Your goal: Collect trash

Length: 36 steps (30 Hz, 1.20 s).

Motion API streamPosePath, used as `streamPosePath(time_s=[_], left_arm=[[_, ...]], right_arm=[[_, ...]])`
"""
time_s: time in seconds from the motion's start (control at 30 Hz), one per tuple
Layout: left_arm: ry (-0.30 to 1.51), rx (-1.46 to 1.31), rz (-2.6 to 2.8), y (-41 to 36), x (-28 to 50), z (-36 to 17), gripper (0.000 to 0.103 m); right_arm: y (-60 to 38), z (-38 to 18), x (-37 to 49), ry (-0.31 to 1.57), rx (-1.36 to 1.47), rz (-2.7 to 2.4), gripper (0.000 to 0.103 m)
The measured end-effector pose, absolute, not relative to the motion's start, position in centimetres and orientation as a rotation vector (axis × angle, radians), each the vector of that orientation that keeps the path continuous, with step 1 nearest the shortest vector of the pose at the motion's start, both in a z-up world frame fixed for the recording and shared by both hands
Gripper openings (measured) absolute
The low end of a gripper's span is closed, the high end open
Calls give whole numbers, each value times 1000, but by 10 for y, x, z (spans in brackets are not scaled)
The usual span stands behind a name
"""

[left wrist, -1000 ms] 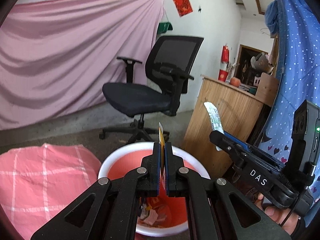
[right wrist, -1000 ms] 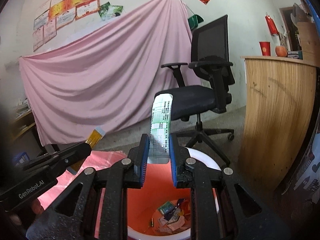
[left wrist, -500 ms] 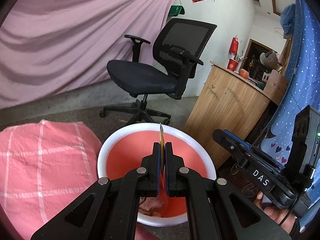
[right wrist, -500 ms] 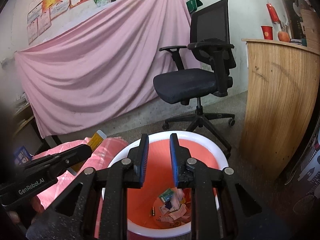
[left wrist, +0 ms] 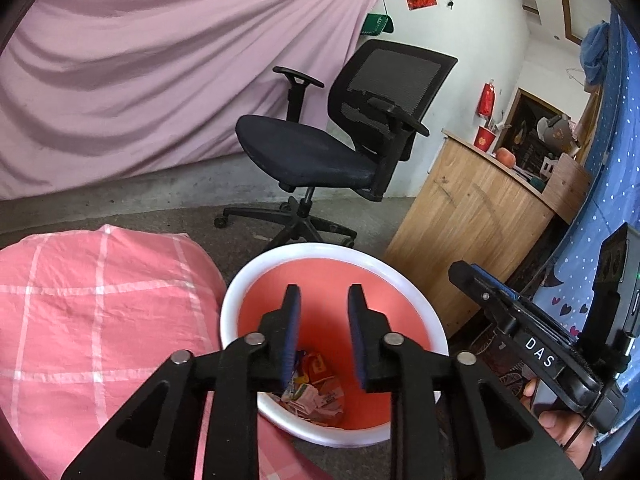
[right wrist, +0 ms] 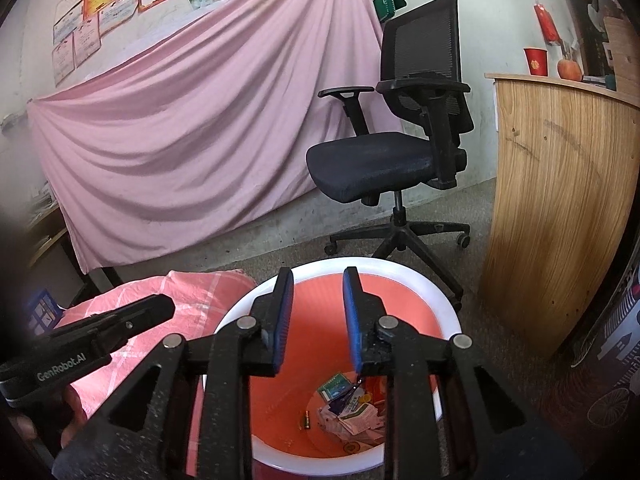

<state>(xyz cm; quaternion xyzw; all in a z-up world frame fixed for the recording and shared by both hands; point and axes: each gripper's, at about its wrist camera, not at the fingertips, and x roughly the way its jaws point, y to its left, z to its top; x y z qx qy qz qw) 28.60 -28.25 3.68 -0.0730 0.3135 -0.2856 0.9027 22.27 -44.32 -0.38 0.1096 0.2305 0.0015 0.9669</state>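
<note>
office chair: black mesh, parked behind the bin
bin: white rim, orange inside, next to the pink checked bedding
left gripper: over the bin, jaws apart, holding nothing
right gripper: same deal, spread and empty
trash: wrappers and paper piled at the bin's bottom

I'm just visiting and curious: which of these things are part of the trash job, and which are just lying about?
Part of the job: bin, scraps inside it, left gripper, right gripper, both open.

Just there: office chair, pink sheet, checked bedding, wooden counter.
</note>
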Motion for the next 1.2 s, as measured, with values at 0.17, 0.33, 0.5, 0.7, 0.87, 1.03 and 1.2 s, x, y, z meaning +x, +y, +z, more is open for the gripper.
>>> streamPosePath(time_s=[0.17,0.33,0.5,0.7,0.87,1.03,1.2], left_arm=[[621,-161,-556,-267,278,40,32],[565,-166,-513,-238,258,45,37],[483,-152,-474,-206,223,48,45],[442,-119,-425,-171,184,48,47],[412,-60,-394,-146,145,43,50],[390,-40,-360,-120,106,36,50],[380,-30,-343,-98,75,31,50]], right_arm=[[-442,-2,222,452,223,-1,63],[-436,-1,209,421,225,-9,81],[-419,3,179,338,214,-21,101],[-392,6,137,252,220,-28,103],[-367,6,98,201,225,-37,103],[-335,5,61,197,205,-45,103],[-307,1,30,217,192,-80,103]])
